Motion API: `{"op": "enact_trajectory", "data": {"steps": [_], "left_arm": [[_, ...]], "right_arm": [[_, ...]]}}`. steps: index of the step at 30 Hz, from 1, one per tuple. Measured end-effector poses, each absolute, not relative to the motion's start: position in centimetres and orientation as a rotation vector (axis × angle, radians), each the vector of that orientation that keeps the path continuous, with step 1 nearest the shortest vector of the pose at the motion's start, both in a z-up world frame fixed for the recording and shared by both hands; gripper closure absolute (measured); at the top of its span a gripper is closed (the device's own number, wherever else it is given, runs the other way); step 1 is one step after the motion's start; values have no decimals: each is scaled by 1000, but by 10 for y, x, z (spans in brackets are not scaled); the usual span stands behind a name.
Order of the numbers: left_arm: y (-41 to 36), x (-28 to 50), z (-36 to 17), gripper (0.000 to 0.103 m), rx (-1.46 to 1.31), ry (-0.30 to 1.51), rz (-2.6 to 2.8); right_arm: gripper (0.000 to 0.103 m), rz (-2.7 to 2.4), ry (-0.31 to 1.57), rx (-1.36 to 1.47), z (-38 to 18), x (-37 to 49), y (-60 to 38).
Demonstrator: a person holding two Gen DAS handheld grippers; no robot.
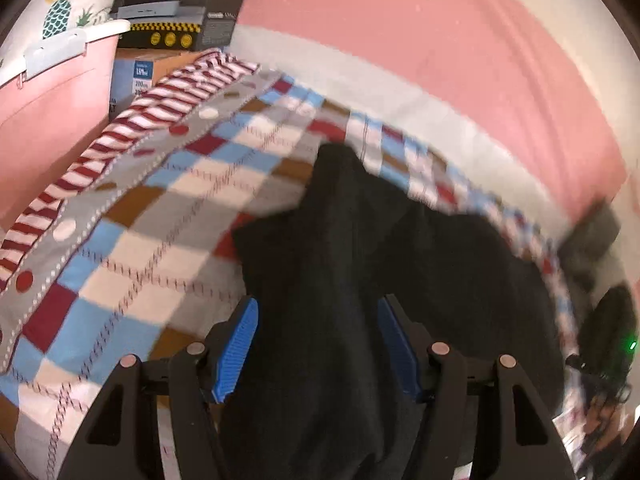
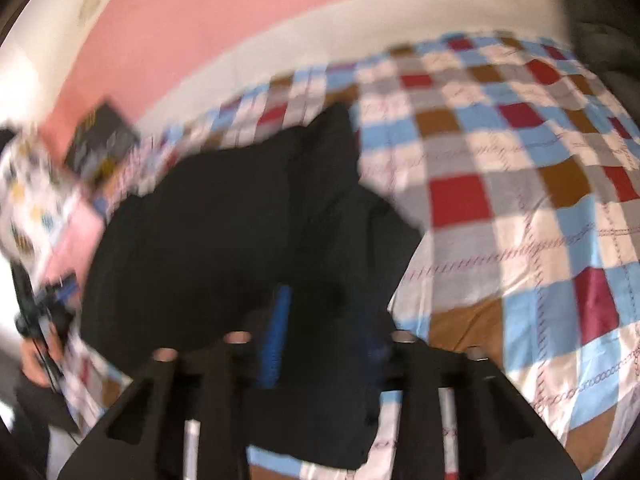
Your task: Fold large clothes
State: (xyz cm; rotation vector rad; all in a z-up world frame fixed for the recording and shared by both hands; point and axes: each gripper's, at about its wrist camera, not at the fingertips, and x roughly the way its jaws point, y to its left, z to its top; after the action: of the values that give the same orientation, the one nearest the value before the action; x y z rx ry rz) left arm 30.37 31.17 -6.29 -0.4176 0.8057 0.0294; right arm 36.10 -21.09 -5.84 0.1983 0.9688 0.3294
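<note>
While the black garment [image 1: 400, 264] lies bunched on the checked bedspread [image 1: 152, 208], it runs straight ahead of your left claw [image 1: 316, 354], between its spread blue pads [image 1: 236, 350]; whether they touch cloth you cannot tell. Your right claw [image 2: 320, 344] sits over the same garment [image 2: 224, 216], its fingers nearer together with dark cloth in the gap, though blur hides whether it pinches. Judged from here, the garment's long axis crosses from one claw to the other, so neither is clearly nearer.

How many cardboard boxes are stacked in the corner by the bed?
2: a black box on top, an orange-and-blue box beneath it, partly hidden by the striped fabric. More may be hidden.
</note>
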Motion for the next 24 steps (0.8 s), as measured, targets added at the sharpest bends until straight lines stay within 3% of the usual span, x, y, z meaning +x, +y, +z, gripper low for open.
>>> {"op": "enact_trajectory", "data": {"steps": [6,16,20,24], "left_arm": [[317,303,-92,38,-490,874,87],[270,217,-26,40,-377,770,60],[236,177,-8,38,-342,761,21],[209,145,7,38,-321,756,9]], "right_arm": [[78,266,1013,181,-82,360,-214],[77,308,929,124,-39,279,-205],[64,347,882,136,-24,236,-199],[60,371,846,112,-10,199,-190]]}}
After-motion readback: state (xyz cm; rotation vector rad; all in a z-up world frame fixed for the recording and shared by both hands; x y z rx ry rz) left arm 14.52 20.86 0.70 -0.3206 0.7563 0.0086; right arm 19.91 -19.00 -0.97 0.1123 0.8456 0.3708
